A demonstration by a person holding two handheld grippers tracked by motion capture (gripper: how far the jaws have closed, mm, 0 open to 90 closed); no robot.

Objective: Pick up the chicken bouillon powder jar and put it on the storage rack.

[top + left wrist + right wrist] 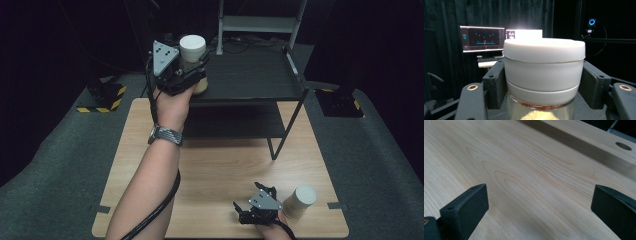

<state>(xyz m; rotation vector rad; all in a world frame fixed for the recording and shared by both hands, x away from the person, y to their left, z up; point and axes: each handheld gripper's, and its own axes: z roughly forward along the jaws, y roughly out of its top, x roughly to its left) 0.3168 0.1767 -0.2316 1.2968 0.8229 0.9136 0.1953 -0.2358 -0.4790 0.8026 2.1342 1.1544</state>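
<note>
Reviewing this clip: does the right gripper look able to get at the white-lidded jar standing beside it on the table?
Probably yes. The right gripper rests on the wooden table with jaws wide open and nothing between them, and the jar stands just to its right, apparently with nothing in between. It would need to turn toward it.

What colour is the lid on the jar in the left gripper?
White, on a clear glass jar; the lid shows best in the left gripper view.

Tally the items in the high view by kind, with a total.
Jars with white lids: 2, one in the left hand-held gripper at the shelf, one on the table
Hand-held grippers: 2, left and right
Black shelf racks: 1
Wooden tables: 1
Total: 6
</note>
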